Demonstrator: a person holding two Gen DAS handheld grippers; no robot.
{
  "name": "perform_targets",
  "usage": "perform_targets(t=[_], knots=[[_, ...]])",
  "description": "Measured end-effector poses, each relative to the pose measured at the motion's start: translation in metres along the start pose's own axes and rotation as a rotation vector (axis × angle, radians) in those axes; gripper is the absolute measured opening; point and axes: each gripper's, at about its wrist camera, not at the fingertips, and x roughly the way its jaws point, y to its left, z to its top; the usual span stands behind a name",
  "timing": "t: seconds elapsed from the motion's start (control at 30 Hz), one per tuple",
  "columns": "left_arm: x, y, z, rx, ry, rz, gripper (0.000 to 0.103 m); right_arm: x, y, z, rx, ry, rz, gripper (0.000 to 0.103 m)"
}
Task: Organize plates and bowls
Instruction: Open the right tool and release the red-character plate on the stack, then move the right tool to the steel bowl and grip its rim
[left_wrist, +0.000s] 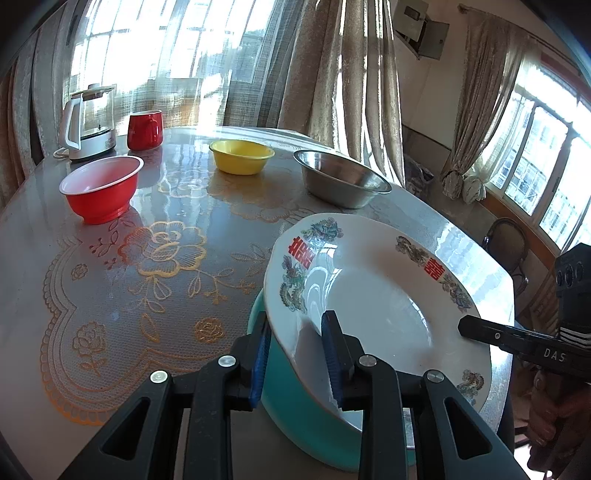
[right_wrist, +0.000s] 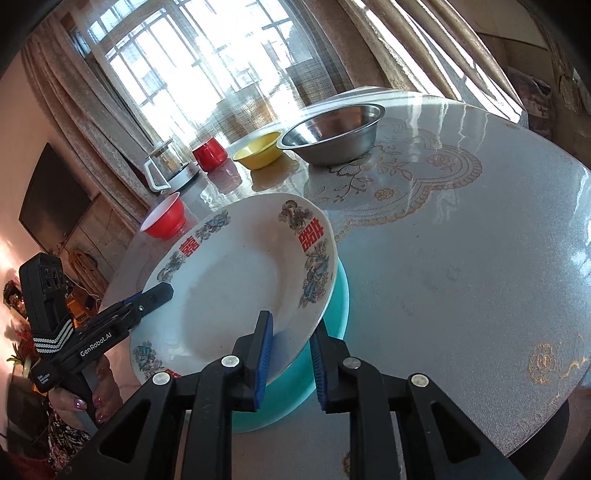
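A white plate (left_wrist: 376, 295) (right_wrist: 229, 288) with red characters and a flowered rim lies over a teal dish (left_wrist: 288, 398) (right_wrist: 341, 295) at the table's near edge. My left gripper (left_wrist: 295, 321) (right_wrist: 162, 291) is shut on the plate's rim, one blue pad under the edge and one on the inner face. My right gripper (right_wrist: 291, 325) (left_wrist: 465, 326) is shut on the opposite rim the same way. A red bowl (left_wrist: 101, 192) (right_wrist: 164, 221), a yellow bowl (left_wrist: 242, 157) (right_wrist: 258, 149) and a steel bowl (left_wrist: 340, 181) (right_wrist: 332, 136) stand apart farther back.
A glass kettle (left_wrist: 88, 122) (right_wrist: 166, 170) and a red mug (left_wrist: 145, 130) (right_wrist: 209, 154) stand at the far side of the round table (left_wrist: 166, 258) (right_wrist: 461, 277), which wears a lace-patterned cover. A person's hand (right_wrist: 92, 402) holds the left gripper's handle. Curtains and windows lie behind.
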Motion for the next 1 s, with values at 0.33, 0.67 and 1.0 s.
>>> perform_targets(t=[0.33,0.67,1.0], knots=[[-0.012,0.000,0.000,0.002,-0.059,-0.033,0.065,-0.012,-0.015,-0.003,0.126,-0.036,0.071,0.030],[-0.040,0.015,0.005,-0.066,-0.233,0.014,0.086,-0.023,-0.041,0.006,0.160,-0.097,-0.040,0.032],[-0.032,0.040,0.015,-0.287,-0.140,0.076,0.097,-0.008,-0.066,0.049,0.132,-0.093,-0.135,0.037]])
